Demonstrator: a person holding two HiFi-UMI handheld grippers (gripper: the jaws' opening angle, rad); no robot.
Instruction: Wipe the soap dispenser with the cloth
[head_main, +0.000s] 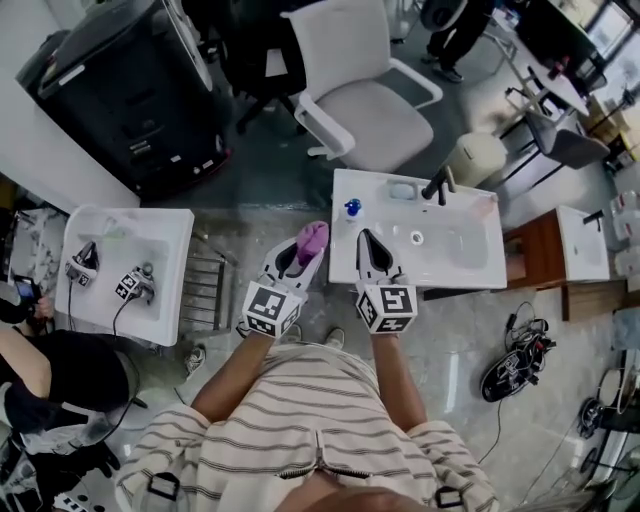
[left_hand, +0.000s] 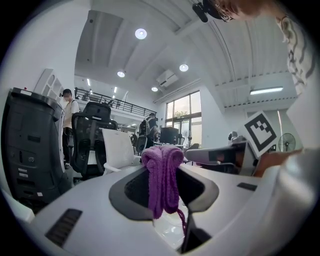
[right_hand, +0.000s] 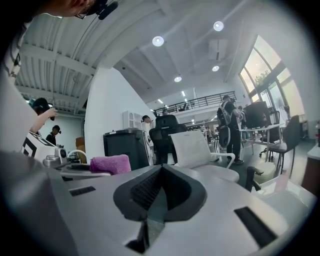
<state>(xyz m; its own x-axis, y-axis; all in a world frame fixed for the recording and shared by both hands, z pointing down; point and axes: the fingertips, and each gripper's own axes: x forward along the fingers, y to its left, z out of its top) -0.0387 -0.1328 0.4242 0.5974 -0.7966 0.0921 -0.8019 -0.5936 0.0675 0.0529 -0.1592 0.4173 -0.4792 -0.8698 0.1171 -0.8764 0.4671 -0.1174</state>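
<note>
Left fingers (left_hand: 95, 205) pressed onto the purple cloth (left_hand: 162, 175); the cloth is bunched above the tips and hangs down between them, one loose thread trailing below. Right fingers (right_hand: 215, 195) closed tip to tip, ribbed pads meeting, nothing between them.

Head view: left gripper (head_main: 304, 250) and right gripper (head_main: 368, 243) held side by side in front of the person's striped shirt (head_main: 300, 420), both pointing away from the body toward the white sink unit (head_main: 470, 270). Cloth (head_main: 312, 238) shows at the left gripper's tips, just off the unit's near-left corner.

Soap dispenser (head_main: 352, 208), small and blue-topped, stands on the sink unit's left rim, just beyond and between the two grippers' tips, touched by neither. Black faucet (head_main: 438, 186) at the unit's far edge. White office chair (head_main: 365, 100) beyond the unit. Second white basin (head_main: 175, 235) well off to the left.
</note>
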